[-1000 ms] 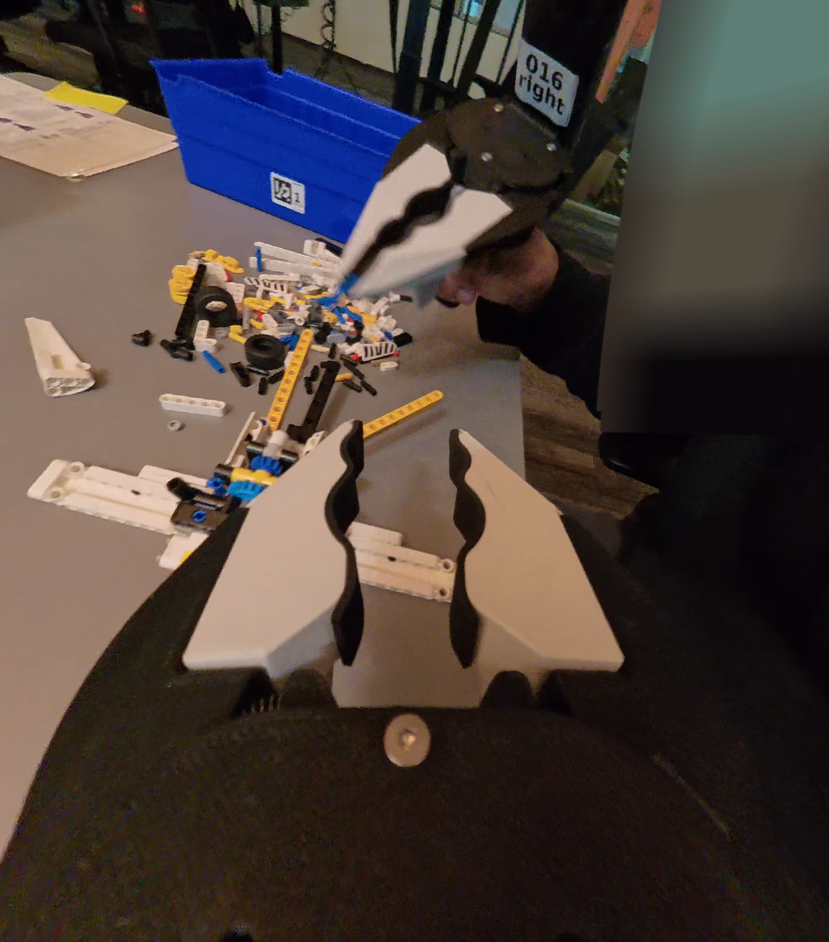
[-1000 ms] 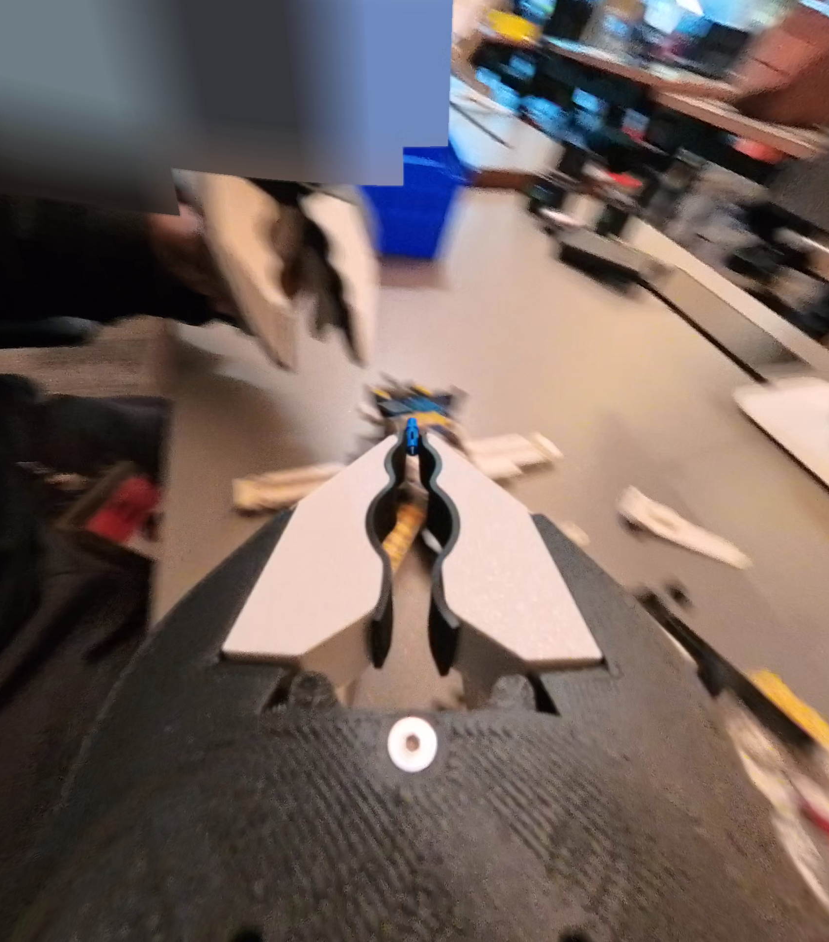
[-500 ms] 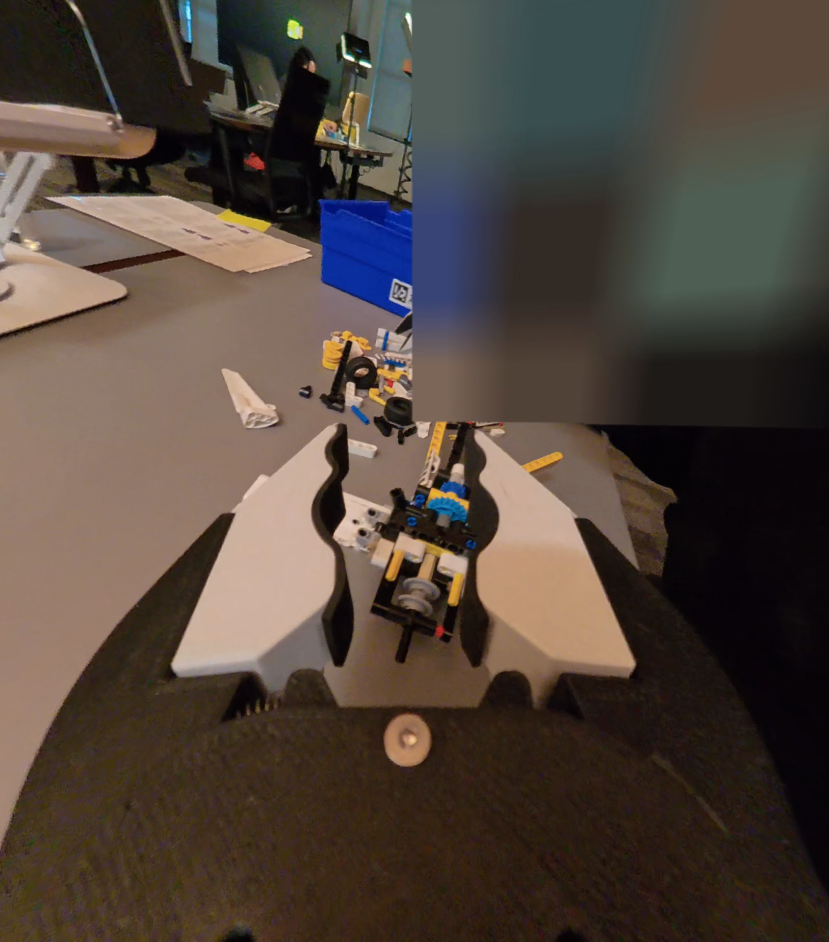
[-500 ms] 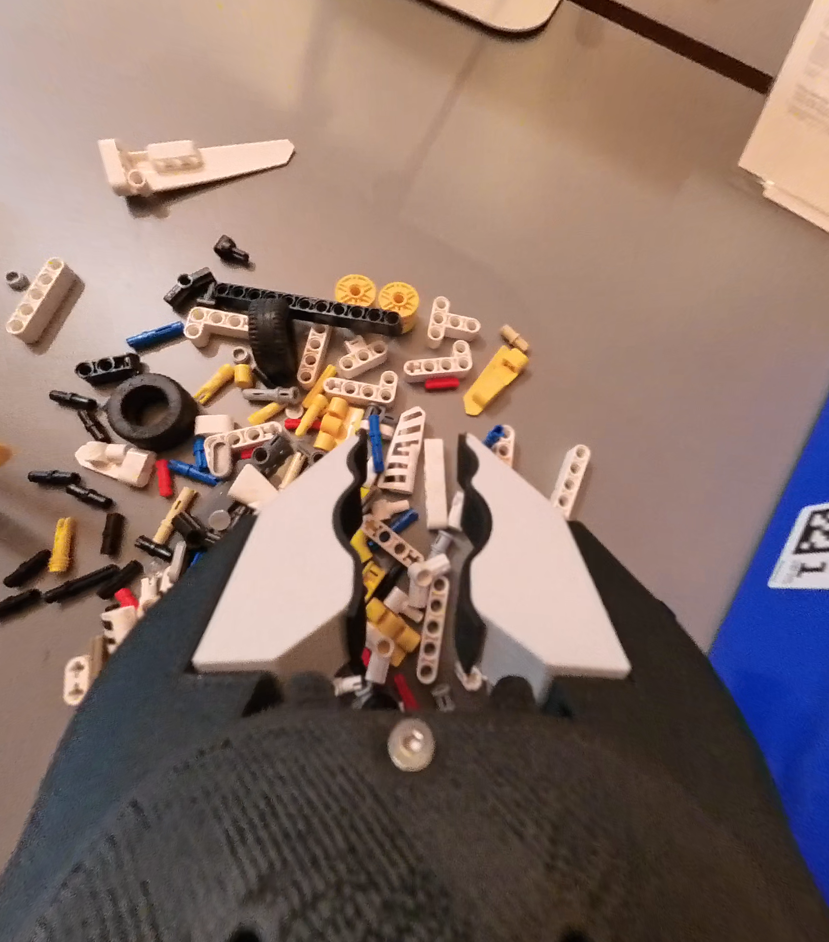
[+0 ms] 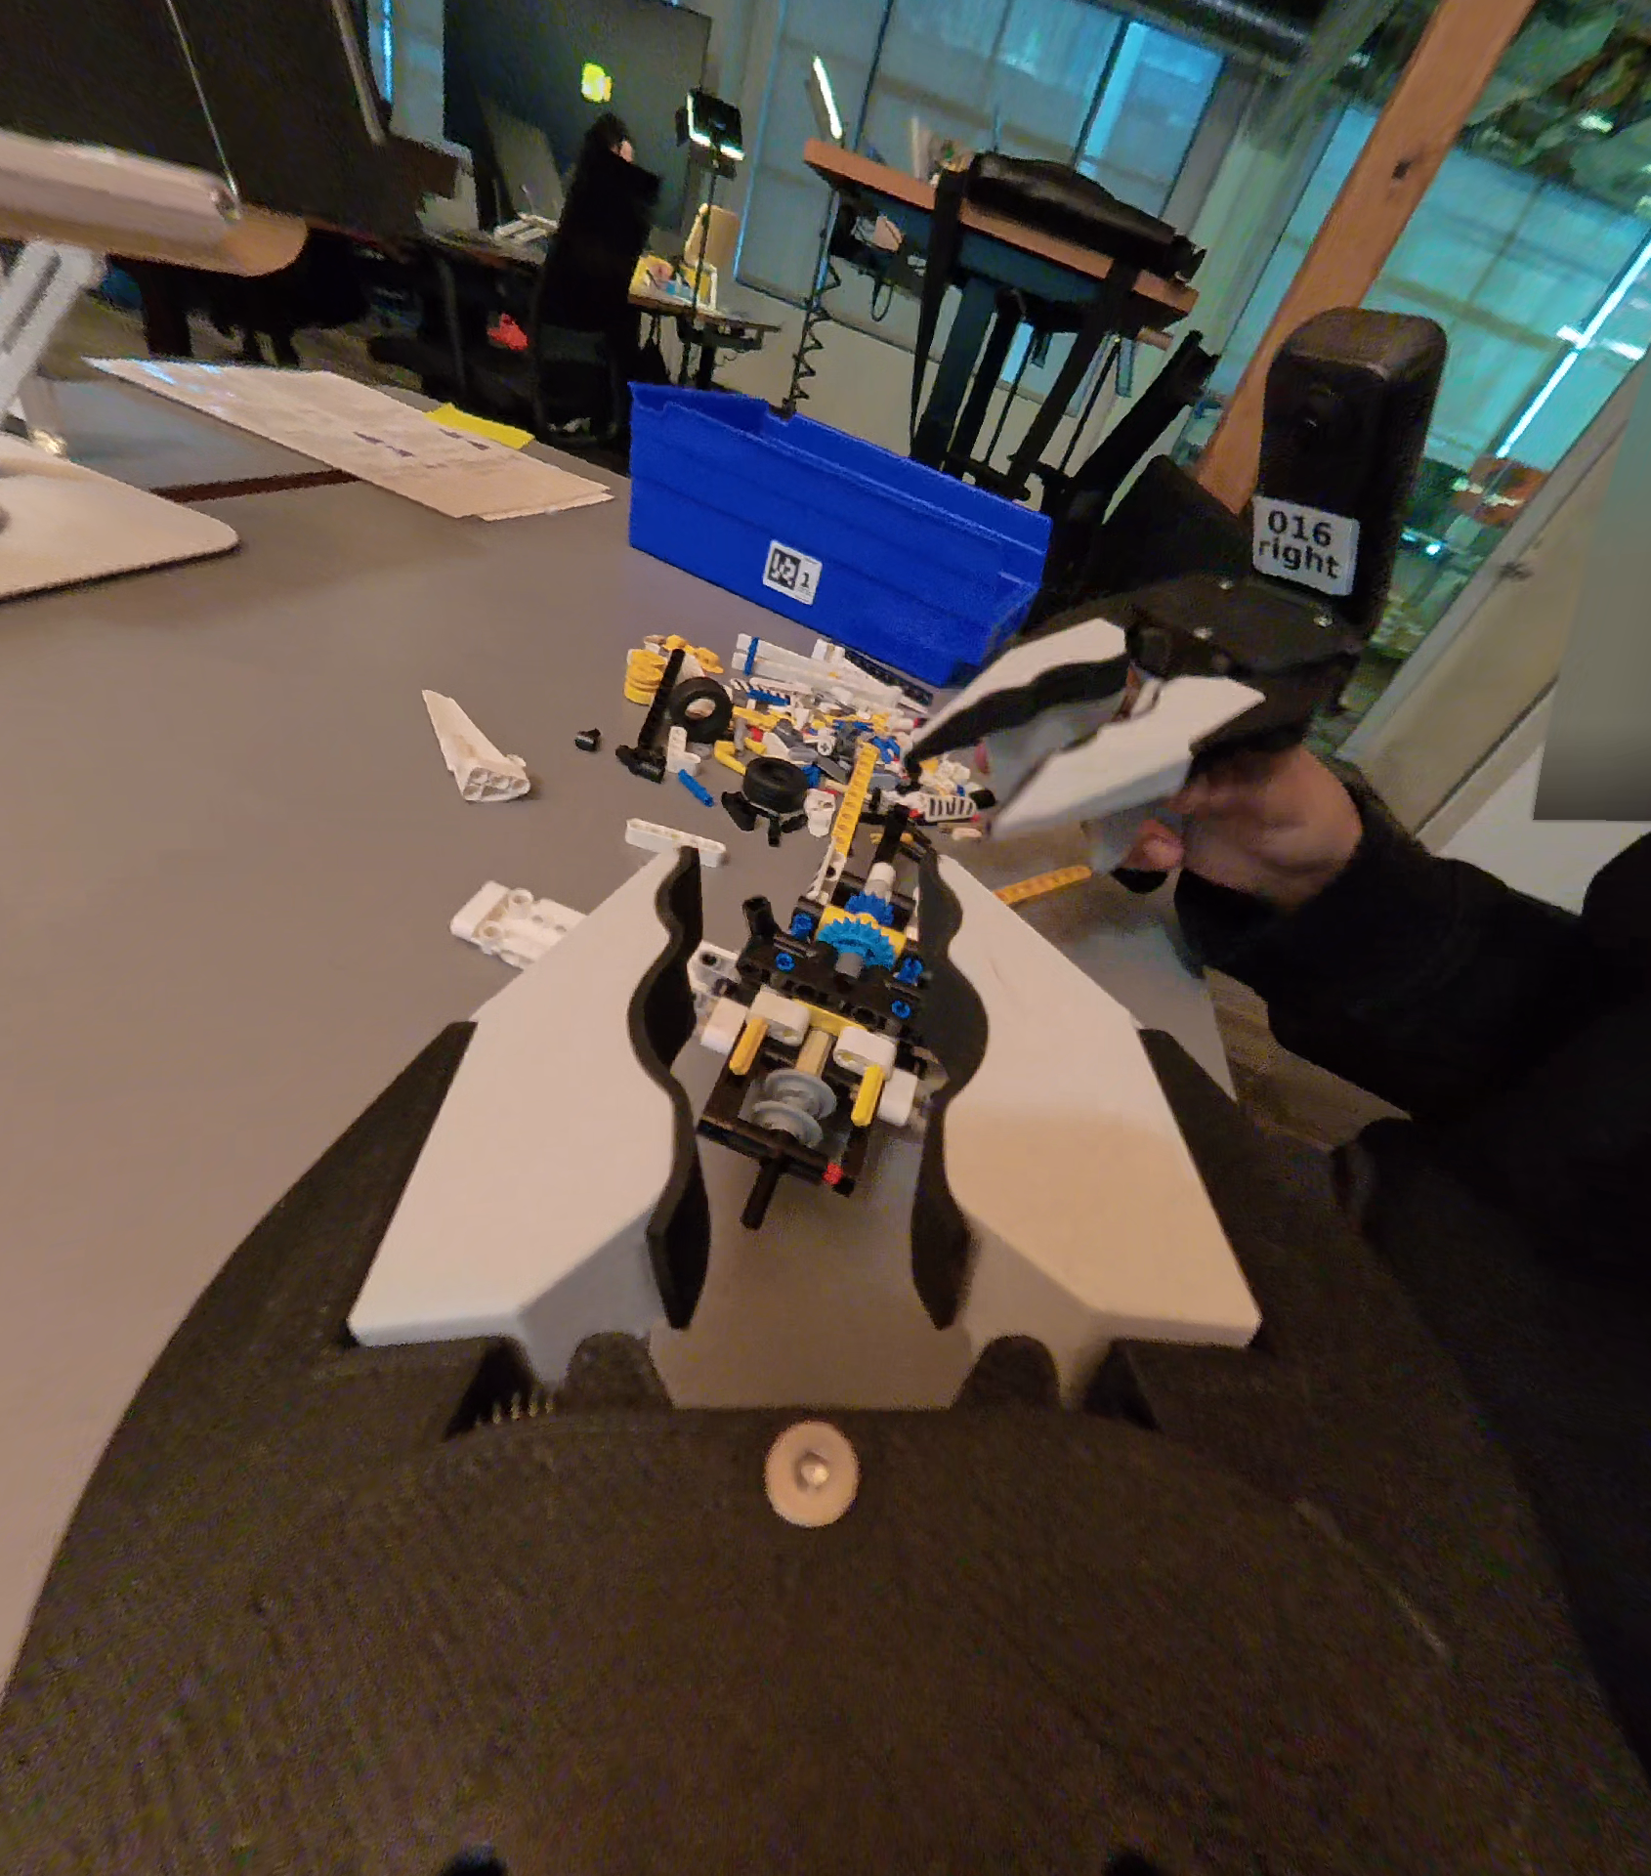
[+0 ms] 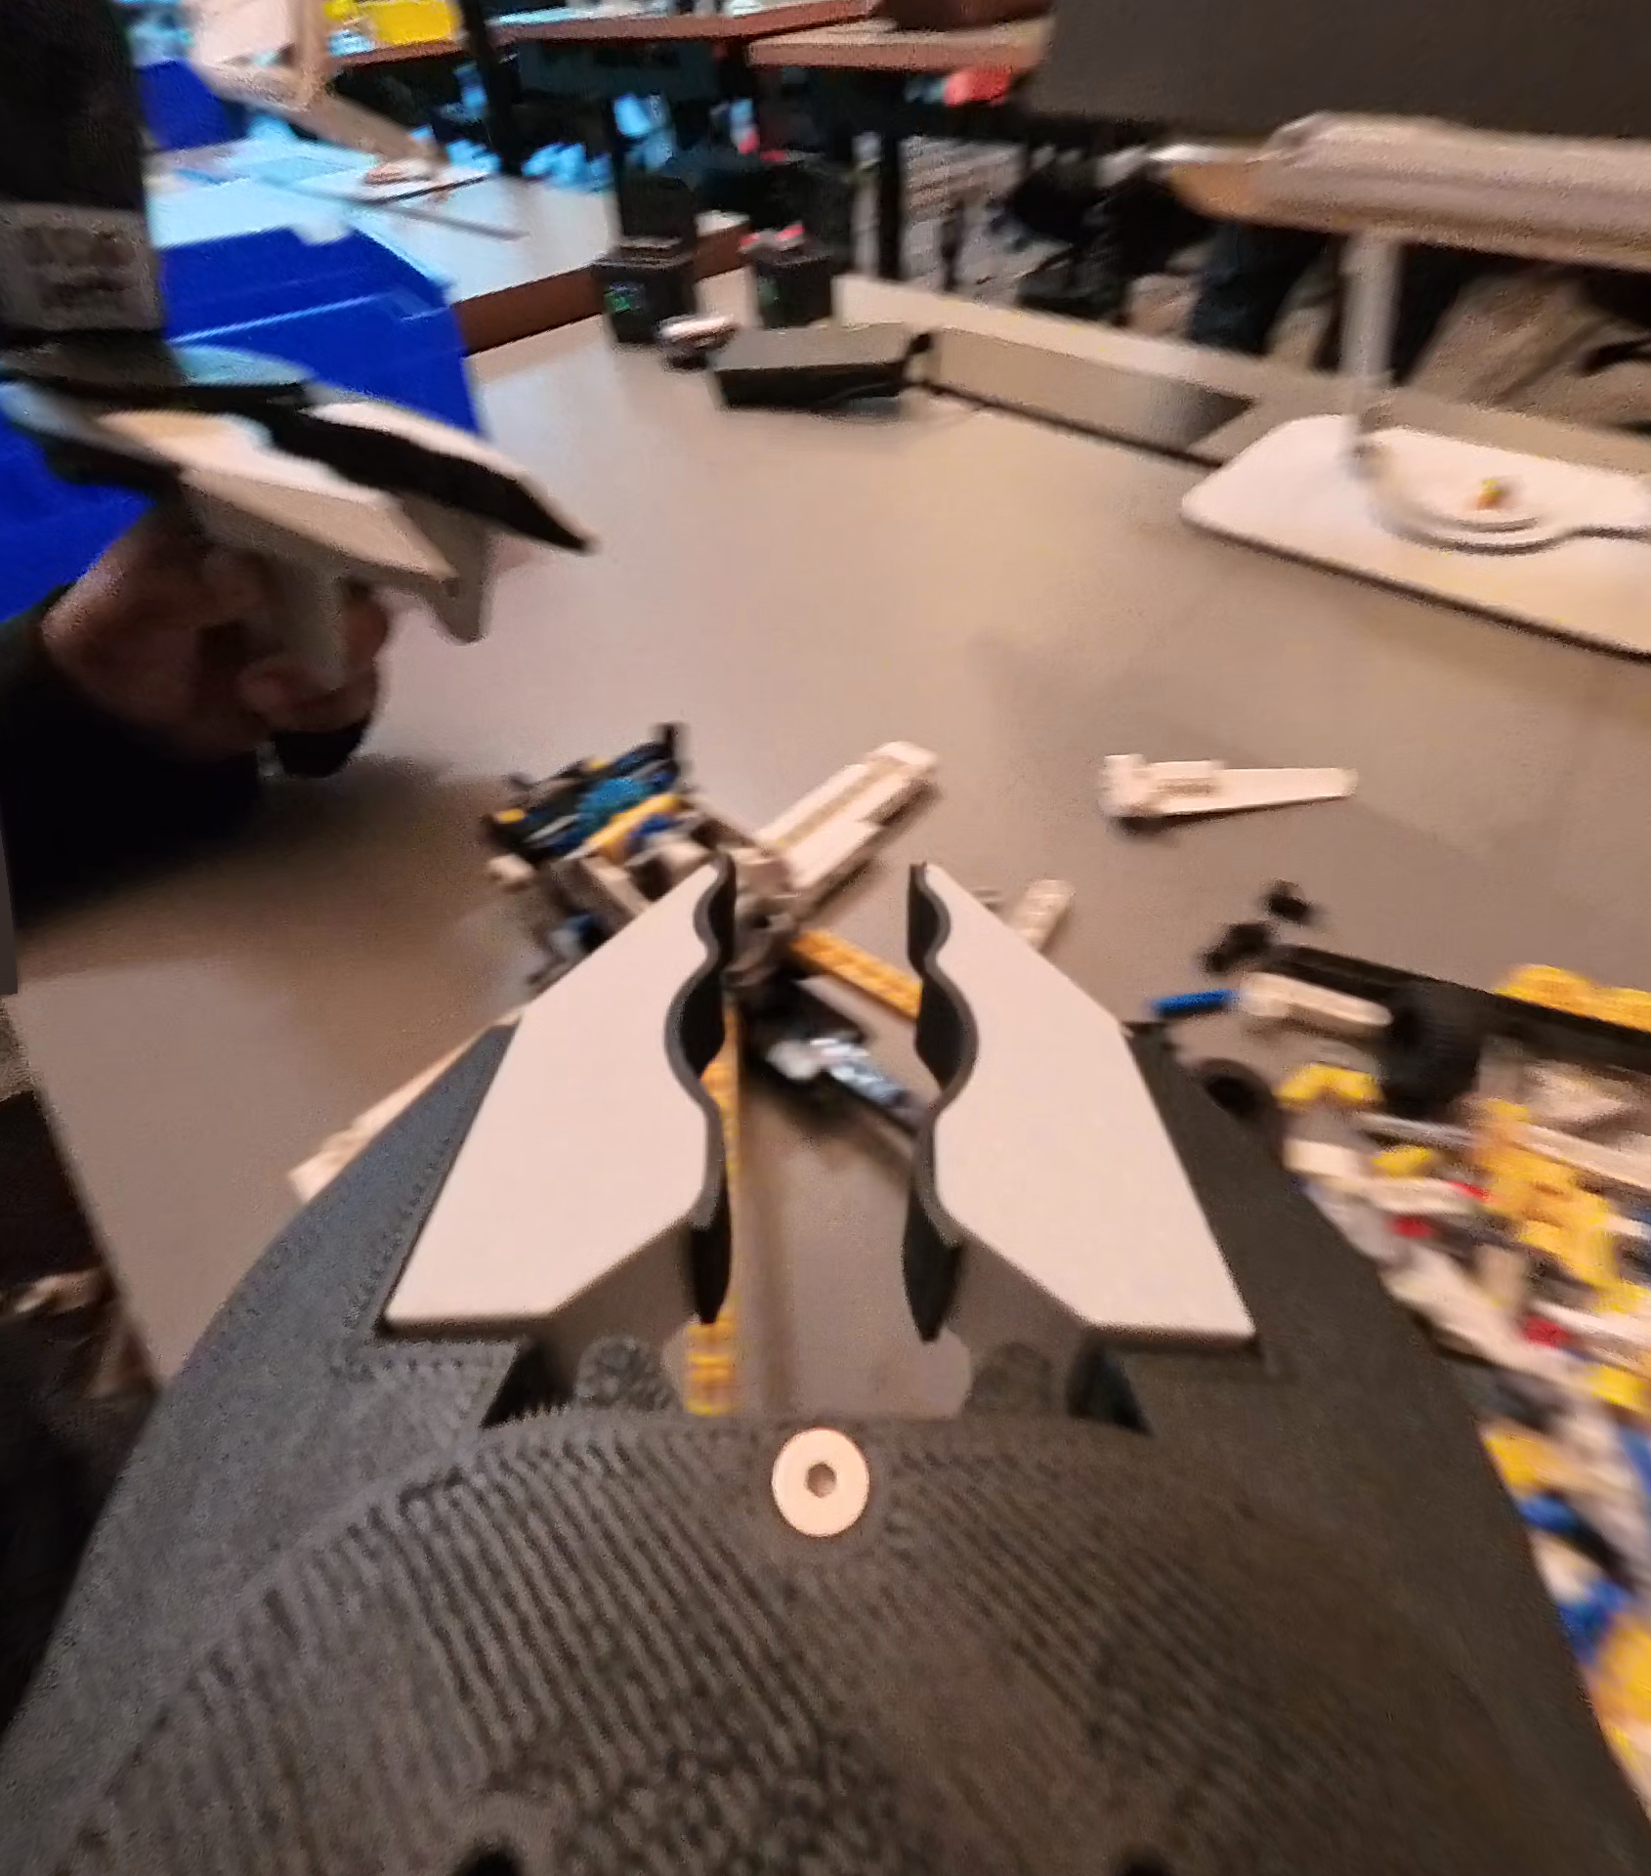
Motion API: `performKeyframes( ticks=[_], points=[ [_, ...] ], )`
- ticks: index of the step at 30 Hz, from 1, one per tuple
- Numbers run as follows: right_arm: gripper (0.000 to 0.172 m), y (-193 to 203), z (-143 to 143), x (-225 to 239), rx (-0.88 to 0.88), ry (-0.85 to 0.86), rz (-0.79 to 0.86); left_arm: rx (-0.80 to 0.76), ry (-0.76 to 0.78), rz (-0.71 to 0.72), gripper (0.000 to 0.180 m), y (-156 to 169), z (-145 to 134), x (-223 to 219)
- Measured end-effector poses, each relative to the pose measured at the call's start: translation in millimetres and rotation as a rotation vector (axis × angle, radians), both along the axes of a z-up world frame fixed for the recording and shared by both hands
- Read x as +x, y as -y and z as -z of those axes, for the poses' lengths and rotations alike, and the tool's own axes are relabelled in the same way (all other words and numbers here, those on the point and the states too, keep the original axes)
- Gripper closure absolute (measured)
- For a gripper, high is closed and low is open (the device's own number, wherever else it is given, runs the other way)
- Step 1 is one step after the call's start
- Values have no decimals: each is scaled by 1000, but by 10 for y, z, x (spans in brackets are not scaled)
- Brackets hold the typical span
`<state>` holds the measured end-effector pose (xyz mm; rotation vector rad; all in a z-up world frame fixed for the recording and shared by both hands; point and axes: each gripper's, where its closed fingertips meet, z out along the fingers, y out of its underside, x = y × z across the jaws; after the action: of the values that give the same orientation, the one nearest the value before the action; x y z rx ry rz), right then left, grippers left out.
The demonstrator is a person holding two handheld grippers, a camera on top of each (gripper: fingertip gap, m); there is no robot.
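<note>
Between the left gripper's [image 5: 806, 888] parted jaws: brick-built chassis [image 5: 827, 1025] on grey table [image 5: 192, 914], right pad alongside it, gap at the left pad.

Chassis is knobbly black beams, blue gear, yellow pins. Right gripper [image 6: 821, 893] hovers open over its far yellow beam [image 6: 857, 975], view blurred. Loose-parts pile [image 5: 781, 711] beyond; blue bin [image 5: 832, 528] behind. Bare smooth tabletop leftward; table edge close on right.
</note>
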<state>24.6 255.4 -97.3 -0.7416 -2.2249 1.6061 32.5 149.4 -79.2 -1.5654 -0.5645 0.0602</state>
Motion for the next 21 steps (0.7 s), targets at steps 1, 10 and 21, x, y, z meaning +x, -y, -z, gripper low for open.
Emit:
performKeyframes(
  ticks=[1,10,21],
  points=[
    [133,104,58,109,26,26,-34,5,23,6,140,9,21,9],
    [111,384,255,255,230,68,-68,21,95,130,122,-102,95,182],
    [97,647,438,193,369,10,-509,-124,5,159,111,-248,234,276]
  ],
)
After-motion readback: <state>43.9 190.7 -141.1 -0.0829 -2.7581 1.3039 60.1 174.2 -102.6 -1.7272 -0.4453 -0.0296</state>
